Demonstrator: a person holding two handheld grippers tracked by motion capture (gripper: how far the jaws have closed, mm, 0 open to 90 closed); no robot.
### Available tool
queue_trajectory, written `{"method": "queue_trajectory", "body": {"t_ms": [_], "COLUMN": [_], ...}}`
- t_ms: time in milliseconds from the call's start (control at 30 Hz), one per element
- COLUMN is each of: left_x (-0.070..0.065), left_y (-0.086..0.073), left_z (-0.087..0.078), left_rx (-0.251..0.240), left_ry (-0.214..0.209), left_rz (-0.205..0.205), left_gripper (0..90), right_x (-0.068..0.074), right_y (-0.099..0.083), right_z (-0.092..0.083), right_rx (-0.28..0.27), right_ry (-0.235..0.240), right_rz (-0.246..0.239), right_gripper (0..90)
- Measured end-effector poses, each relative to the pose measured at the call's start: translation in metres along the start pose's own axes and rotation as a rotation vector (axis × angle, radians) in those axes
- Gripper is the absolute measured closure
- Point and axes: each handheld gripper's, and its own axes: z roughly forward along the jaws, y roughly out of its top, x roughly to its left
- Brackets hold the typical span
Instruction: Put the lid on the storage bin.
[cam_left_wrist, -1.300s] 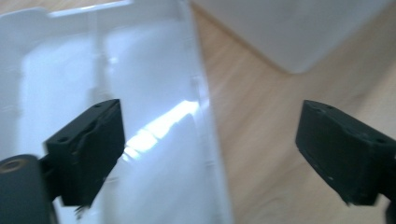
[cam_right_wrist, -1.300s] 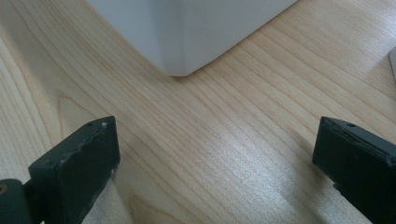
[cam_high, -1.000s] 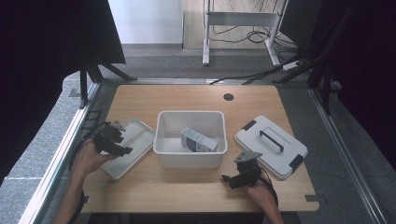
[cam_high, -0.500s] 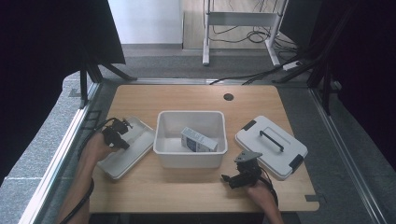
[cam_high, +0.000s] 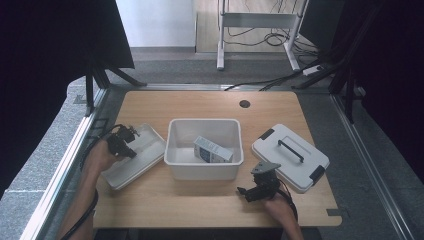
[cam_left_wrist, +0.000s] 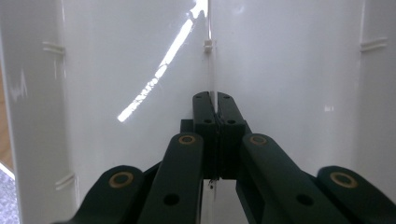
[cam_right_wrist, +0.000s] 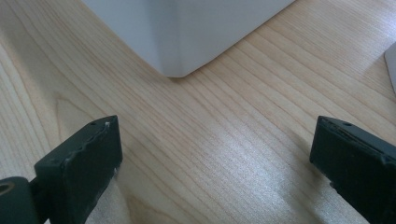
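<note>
White plastic surrounds the left gripper (cam_left_wrist: 212, 140), whose black jaws have just been closing and now pinch a thin upright rib or rim of the shallow white tray (cam_high: 142, 157); the pads look pressed together on that edge with no gap visible. From the high view, this tray, probably an inverted lid, lies tilted at the left of the wooden table (cam_high: 200, 200), just beside the open white bin (cam_high: 172, 150), with the person's left hand (cam_high: 102, 157) behind the gripper. The tray looks light, stiff and smooth, so it may slip or swing in a narrow pinch; the raised rim seems the sensible place to hold, and a grip near a corner could let it pivot. Inside the bin lies a small carton (cam_high: 212, 150). The right gripper (cam_high: 257, 189) rests low at the near edge of the table, jaws spread wide and empty over bare wood, close to the bin's near corner. A second white lid with a dark handle (cam_high: 290, 157) sits to the right of the bin. Open tabletop lies behind the bin and along the front; the tray's left edge sits near the table's side.
</note>
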Motion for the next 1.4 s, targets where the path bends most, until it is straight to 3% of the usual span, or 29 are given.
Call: {"method": "queue_trajectory", "body": {"t_ms": [533, 567, 667, 767, 800, 833, 867, 900, 933, 967, 1000, 1233, 1400], "left_x": [-0.009, -0.011, -0.013, -0.019, -0.019, -0.024, -0.024, -0.03, -0.03, -0.036, -0.036, -0.064, -0.077], "left_y": [-0.006, -0.005, -0.004, 0.004, 0.004, 0.011, 0.011, 0.019, 0.019, 0.029, 0.029, 0.075, 0.099], "left_z": [-0.094, -0.107, -0.118, -0.135, -0.135, -0.14, -0.14, -0.143, -0.143, -0.143, -0.143, -0.129, -0.122], "left_rx": [-0.088, -0.106, -0.114, -0.131, -0.131, -0.14, -0.14, -0.151, -0.151, -0.156, -0.156, -0.153, -0.153], "left_ry": [-0.002, -0.01, -0.01, -0.014, -0.014, -0.028, -0.028, -0.045, -0.045, -0.057, -0.057, -0.091, -0.1], "left_rz": [0.183, 0.212, 0.236, 0.29, 0.29, 0.325, 0.325, 0.365, 0.365, 0.404, 0.404, 0.52, 0.564], "left_gripper": [88.9, 88.9, 88.8, 88.8, 88.8, 88.8, 88.8, 88.9, 88.8, 88.9, 88.9, 88.8, 88.9], "right_x": [0.0, 0.0, 0.0, 0.0, 0.0, 0.0, 0.0, 0.0, 0.0, 0.0, 0.0, 0.0, 0.0], "right_y": [0.0, 0.0, 0.0, 0.0, 0.0, 0.0, 0.0, 0.0, 0.0, 0.0, 0.0, 0.0, 0.0], "right_z": [0.0, 0.0, 0.0, 0.0, 0.0, 0.0, 0.0, 0.0, 0.0, 0.0, 0.0, 0.0, 0.0], "right_rx": [0.0, 0.0, -0.001, 0.0, 0.0, 0.0, 0.0, -0.001, -0.001, -0.001, -0.001, -0.001, -0.001], "right_ry": [0.0, -0.001, -0.001, -0.001, -0.001, -0.002, -0.002, -0.002, -0.002, -0.002, -0.002, -0.002, -0.003], "right_rz": [0.0, 0.003, 0.002, 0.002, 0.002, 0.004, 0.004, 0.003, 0.003, 0.003, 0.003, 0.003, 0.0], "right_gripper": [1.8, 1.8, 1.8, 1.9, 1.9, 1.9, 1.9, 1.9, 1.9, 1.9, 1.9, 1.9, 1.9]}}
